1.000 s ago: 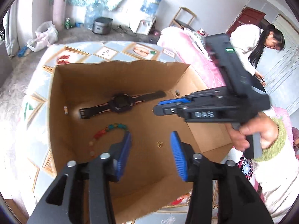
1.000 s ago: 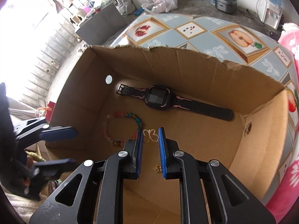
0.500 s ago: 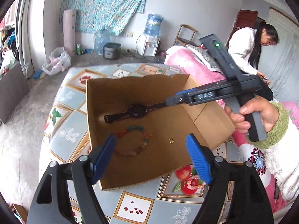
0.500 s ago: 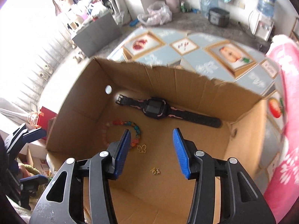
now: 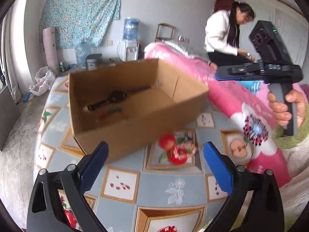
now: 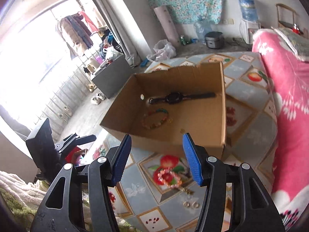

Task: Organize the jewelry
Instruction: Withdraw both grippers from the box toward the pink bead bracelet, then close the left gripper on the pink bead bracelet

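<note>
Cardboard box holds one black watch, one multicolour bead bracelet, two small gold pieces. On the tablecloth before it: one pink bead bracelet, two rings. Left gripper and right gripper have just been opening; both jaws apart, nothing between.

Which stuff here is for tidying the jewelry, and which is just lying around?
For the job:
cardboard box
black watch in the box
colourful bead bracelet in the box
pink bead bracelet on the tablecloth
two small rings

Just lying about:
pink blanket
white plastic bag
rice cooker
water dispenser
</note>
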Action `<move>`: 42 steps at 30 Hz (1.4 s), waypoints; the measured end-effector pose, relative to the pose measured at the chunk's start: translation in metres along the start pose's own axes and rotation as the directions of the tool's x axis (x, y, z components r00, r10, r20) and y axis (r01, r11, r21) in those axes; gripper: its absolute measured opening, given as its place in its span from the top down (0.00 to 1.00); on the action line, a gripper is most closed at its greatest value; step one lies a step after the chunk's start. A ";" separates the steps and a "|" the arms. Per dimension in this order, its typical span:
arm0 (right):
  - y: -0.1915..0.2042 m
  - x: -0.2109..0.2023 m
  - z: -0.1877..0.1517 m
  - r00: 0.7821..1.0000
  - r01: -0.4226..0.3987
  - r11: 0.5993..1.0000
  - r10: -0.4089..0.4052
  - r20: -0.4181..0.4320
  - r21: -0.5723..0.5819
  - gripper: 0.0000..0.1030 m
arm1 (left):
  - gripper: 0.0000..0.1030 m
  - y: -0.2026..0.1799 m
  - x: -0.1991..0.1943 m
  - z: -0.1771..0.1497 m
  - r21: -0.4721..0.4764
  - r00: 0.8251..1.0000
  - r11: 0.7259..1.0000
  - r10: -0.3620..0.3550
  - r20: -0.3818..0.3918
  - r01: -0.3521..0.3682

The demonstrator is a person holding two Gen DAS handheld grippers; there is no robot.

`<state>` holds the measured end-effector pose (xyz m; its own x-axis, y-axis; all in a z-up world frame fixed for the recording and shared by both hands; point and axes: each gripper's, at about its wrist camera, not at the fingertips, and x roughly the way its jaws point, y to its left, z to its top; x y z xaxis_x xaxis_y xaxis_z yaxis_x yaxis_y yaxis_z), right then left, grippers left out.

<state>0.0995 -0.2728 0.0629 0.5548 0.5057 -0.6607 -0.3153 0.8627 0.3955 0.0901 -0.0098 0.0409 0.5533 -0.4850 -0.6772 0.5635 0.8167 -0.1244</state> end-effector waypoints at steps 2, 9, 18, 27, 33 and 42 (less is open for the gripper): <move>-0.009 0.001 -0.024 0.999 0.033 0.998 -0.033 -0.012 0.055 0.48 | 0.06 -0.007 0.013 -0.010 0.006 0.999 1.000 0.010 -0.035 -0.009; -0.040 0.019 -0.082 0.991 0.122 0.965 -0.106 -0.081 0.233 0.49 | 0.06 -0.009 0.071 -0.045 -0.003 0.984 0.997 0.073 -0.164 -0.074; -0.031 0.057 -0.082 0.987 0.087 0.974 -0.057 -0.147 0.207 0.61 | 0.06 0.000 0.097 -0.061 0.008 0.966 0.993 0.116 -0.231 -0.118; -0.012 0.105 -0.073 0.953 0.157 0.987 -0.145 -0.265 0.023 0.68 | 0.05 0.004 0.096 -0.068 0.041 0.964 0.987 0.158 -0.212 -0.153; 0.000 0.118 -0.075 0.921 0.243 0.963 -0.267 -0.284 -0.118 0.80 | 0.04 0.008 0.090 -0.069 0.041 0.964 0.987 0.161 -0.211 -0.156; 0.015 0.106 -0.066 0.935 0.240 0.967 -0.253 -0.247 -0.080 0.93 | 0.04 0.004 0.093 -0.070 0.046 0.970 0.987 0.162 -0.181 -0.156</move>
<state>0.1024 -0.2052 -0.0432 0.4083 0.2579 -0.8757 -0.2334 0.9569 0.1730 0.1006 -0.0292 -0.0733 0.5169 -0.2816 -0.8084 0.4978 0.8671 0.0163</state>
